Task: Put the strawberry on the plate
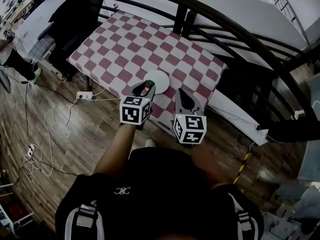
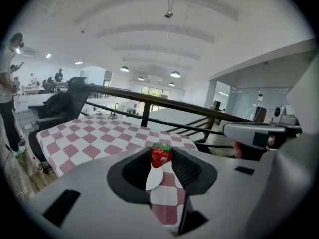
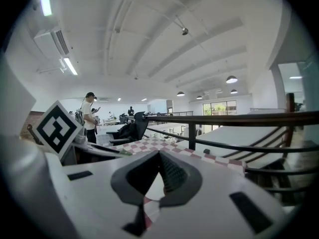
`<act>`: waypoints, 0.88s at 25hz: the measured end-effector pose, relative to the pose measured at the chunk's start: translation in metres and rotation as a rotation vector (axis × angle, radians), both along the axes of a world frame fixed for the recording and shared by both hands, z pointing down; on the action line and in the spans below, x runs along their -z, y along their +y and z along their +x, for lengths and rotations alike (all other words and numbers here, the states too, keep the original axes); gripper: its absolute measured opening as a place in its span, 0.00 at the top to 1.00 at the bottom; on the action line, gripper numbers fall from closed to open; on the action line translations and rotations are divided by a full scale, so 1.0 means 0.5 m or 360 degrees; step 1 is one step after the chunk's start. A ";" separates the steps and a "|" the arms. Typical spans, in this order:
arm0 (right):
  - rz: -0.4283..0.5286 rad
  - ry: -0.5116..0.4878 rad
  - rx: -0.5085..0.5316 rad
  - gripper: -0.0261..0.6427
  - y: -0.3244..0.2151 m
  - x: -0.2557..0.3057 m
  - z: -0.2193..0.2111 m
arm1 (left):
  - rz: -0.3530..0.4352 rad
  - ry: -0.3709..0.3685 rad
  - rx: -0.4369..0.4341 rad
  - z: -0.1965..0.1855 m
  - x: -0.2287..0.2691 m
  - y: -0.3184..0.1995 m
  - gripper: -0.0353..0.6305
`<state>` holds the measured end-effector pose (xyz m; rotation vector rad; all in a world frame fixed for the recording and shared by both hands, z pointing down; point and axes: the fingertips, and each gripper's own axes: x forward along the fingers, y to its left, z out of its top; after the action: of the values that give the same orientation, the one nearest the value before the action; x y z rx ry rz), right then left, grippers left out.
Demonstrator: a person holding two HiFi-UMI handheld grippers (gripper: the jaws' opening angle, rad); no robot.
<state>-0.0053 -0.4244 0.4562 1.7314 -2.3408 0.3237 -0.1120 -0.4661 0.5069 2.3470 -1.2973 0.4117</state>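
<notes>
Left gripper (image 1: 145,87) pinches the strawberry (image 2: 160,157) between its jaw tips, held over the near rim of the white plate (image 1: 161,78) on the red-checked tablecloth (image 1: 135,44). Right gripper (image 1: 180,93) sits just right of the plate, jaw tips pressed together, nothing between them.

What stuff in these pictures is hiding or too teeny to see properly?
The strawberry: left gripper view, the left gripper's jaws cover its sides; head view, too small for detail.
The plate: head view, near edge behind the left gripper; left gripper view, only a white sliver shows.
Whether the strawberry touches the plate: no view tells.
The table: right gripper view, the right gripper's body hides most of it.
</notes>
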 end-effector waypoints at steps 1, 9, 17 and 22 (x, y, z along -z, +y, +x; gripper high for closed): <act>-0.0019 0.0005 -0.0010 0.94 -0.007 -0.009 -0.005 | -0.0020 -0.0006 -0.0018 -0.003 -0.015 -0.014 0.75; -0.0147 0.0048 -0.0043 0.94 -0.067 -0.063 0.001 | -0.0185 -0.0064 -0.0061 -0.008 -0.134 -0.120 0.75; -0.0225 0.0055 0.0010 0.94 -0.108 -0.093 0.027 | -0.0298 -0.0236 -0.0150 0.034 -0.239 -0.175 0.75; -0.0302 0.0077 0.0017 0.94 -0.113 -0.135 0.065 | -0.0374 -0.0320 -0.0152 0.059 -0.295 -0.194 0.75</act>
<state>0.0273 -0.4809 0.5235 1.6193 -2.2058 0.4799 -0.0826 -0.5634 0.6543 2.2181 -1.1533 0.8031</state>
